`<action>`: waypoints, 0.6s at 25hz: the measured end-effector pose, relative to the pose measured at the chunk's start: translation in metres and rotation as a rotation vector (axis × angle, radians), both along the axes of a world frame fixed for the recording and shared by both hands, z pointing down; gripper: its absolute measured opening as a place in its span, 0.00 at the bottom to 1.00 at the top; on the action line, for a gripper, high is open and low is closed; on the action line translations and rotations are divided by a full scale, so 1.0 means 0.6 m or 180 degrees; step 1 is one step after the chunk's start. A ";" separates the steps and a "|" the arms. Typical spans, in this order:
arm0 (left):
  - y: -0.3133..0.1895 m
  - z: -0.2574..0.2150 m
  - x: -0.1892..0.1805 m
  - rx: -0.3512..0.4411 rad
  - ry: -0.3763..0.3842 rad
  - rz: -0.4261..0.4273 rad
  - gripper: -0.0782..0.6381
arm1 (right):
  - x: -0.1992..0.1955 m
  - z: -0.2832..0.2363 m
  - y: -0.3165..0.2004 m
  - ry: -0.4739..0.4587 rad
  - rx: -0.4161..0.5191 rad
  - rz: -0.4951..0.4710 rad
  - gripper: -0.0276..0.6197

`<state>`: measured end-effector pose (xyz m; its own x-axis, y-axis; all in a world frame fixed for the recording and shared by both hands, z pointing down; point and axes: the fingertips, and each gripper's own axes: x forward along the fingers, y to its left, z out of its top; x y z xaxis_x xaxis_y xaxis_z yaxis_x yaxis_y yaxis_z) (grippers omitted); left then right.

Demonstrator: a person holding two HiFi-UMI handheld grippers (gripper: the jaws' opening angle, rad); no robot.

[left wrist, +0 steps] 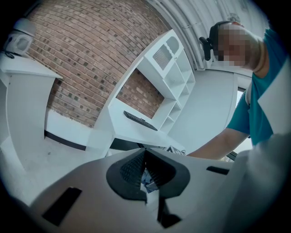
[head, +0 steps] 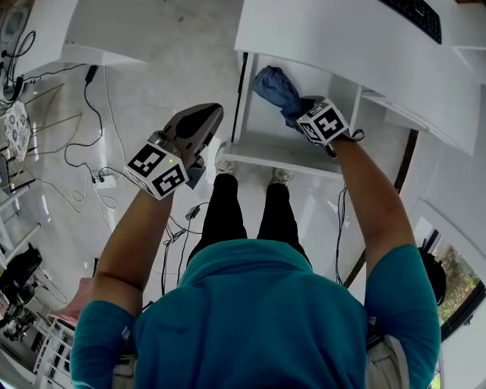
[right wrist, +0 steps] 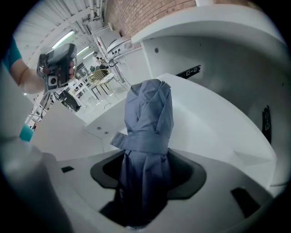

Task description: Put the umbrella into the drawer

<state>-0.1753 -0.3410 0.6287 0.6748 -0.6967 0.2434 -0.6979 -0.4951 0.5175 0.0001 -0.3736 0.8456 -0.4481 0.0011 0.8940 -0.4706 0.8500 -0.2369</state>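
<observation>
A folded blue umbrella with its strap wrapped round it hangs over the inside of the open white drawer under the desk. My right gripper is shut on the umbrella's lower end. In the right gripper view the umbrella stands up out of the jaws, above the drawer's white bottom. To the left of the drawer, over the floor, my left gripper is held up with its jaws together and nothing in them. The left gripper view shows the left gripper pointing towards the desk.
The white desk above the drawer carries a black keyboard. Cables and a power strip lie on the floor at left. The person's shoes stand just before the drawer front. A brick wall and white shelves lie beyond.
</observation>
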 end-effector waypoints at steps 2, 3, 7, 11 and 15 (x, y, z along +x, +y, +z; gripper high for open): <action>0.000 0.005 -0.005 -0.0013 0.0004 -0.0005 0.13 | -0.001 0.013 -0.001 0.0057 0.0008 0.0013 0.44; 0.000 0.007 -0.006 -0.0018 0.0008 -0.0009 0.13 | 0.000 0.020 -0.001 0.0082 0.0017 0.0017 0.44; -0.001 0.017 -0.005 -0.0034 0.0026 -0.0004 0.13 | 0.007 0.047 -0.006 0.0238 0.0124 0.0054 0.44; -0.001 0.020 0.001 -0.0046 0.0037 0.0008 0.13 | 0.020 0.058 -0.011 0.0448 0.0192 0.0052 0.45; 0.002 0.017 0.006 -0.0039 0.0050 0.0016 0.13 | 0.019 0.055 -0.010 0.0390 0.0239 -0.0053 0.47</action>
